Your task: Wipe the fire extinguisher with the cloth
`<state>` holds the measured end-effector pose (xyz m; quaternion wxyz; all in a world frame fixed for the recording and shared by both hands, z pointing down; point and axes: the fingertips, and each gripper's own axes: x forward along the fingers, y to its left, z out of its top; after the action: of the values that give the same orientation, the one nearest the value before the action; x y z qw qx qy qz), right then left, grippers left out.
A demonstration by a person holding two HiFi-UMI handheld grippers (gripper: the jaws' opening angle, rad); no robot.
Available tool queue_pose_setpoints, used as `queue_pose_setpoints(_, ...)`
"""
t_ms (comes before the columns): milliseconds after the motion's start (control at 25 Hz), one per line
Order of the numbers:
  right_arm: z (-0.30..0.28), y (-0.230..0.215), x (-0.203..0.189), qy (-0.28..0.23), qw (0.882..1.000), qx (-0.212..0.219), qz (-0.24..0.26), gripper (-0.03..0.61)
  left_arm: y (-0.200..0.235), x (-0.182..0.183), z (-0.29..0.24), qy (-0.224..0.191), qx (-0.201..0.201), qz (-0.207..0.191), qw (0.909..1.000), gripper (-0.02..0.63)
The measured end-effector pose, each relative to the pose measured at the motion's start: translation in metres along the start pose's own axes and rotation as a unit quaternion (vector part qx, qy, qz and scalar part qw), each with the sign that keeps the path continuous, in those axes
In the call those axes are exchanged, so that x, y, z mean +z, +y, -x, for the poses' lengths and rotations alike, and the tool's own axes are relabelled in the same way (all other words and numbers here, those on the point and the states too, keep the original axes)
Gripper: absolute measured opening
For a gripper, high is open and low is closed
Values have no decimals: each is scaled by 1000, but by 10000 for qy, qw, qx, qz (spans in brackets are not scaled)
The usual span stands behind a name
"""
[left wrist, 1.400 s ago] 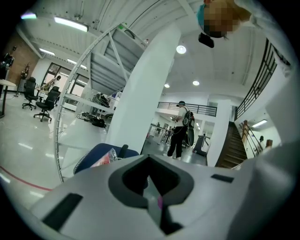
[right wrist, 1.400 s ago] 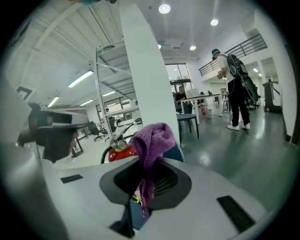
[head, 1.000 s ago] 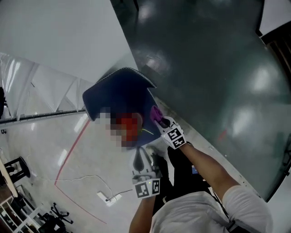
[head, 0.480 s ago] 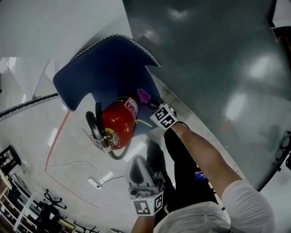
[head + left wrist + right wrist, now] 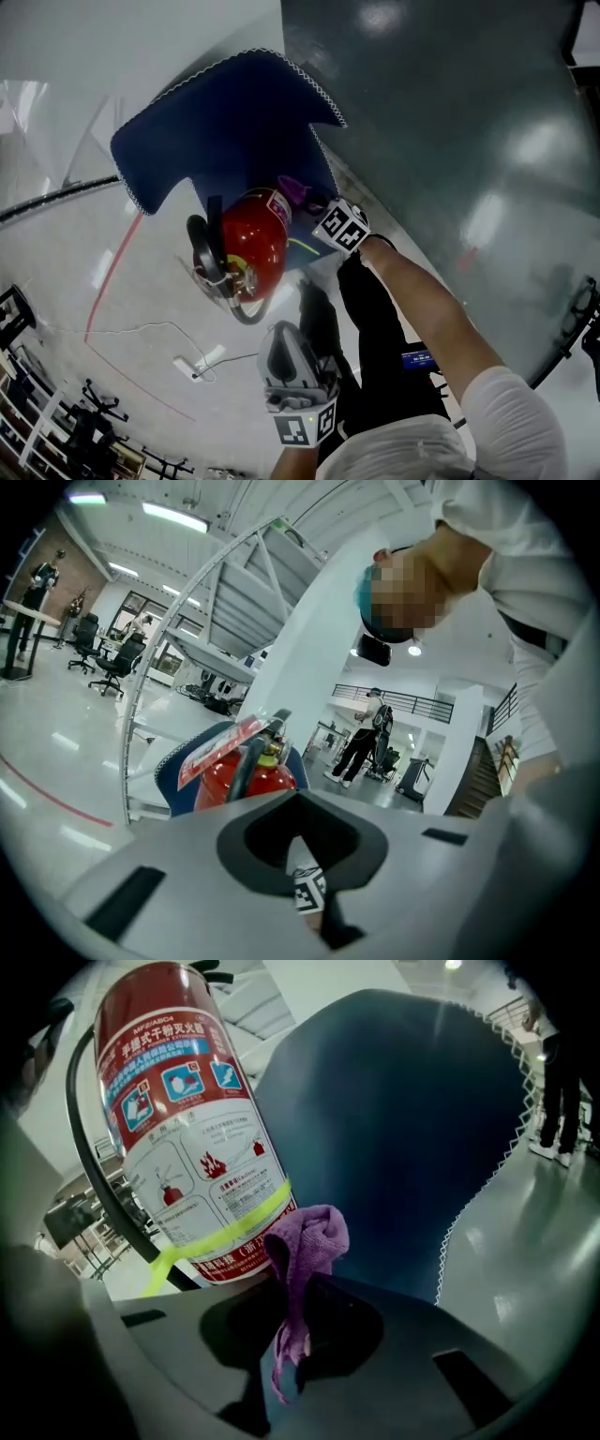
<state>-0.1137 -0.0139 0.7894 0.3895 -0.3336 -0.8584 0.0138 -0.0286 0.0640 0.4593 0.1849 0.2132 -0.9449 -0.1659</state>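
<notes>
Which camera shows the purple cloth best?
The right gripper view. There the purple cloth sits in the middle, pinched in the right gripper, right beside the fire extinguisher label. The head view shows the cloth only as a small purple bit next to the red tank. The left gripper view does not show it.

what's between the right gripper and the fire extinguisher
Only the purple cloth, pinched in the right gripper and bunched beside the fire extinguisher; the right gripper view shows it.
</notes>
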Motion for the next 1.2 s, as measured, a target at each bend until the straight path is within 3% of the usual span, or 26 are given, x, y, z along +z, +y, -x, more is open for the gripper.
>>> queue_pose_setpoints(400,44,28,47,-366,9986,234,291,48,-13,20,12,-130,-81,45,9999,5)
queue_pose_setpoints(720,115,69,112,-584,9968,274,467,48,-36,83,52,-403,-109,-114,9991,5)
queue_pose_setpoints(1000,166,89,176,-912,9944,165,502,48,-48,114,78,-402,-149,-274,9987,5)
queue_pose_setpoints(1200,195,110,193,-981,9934,197,555,48,-63,127,95,-447,-147,-264,9985,5)
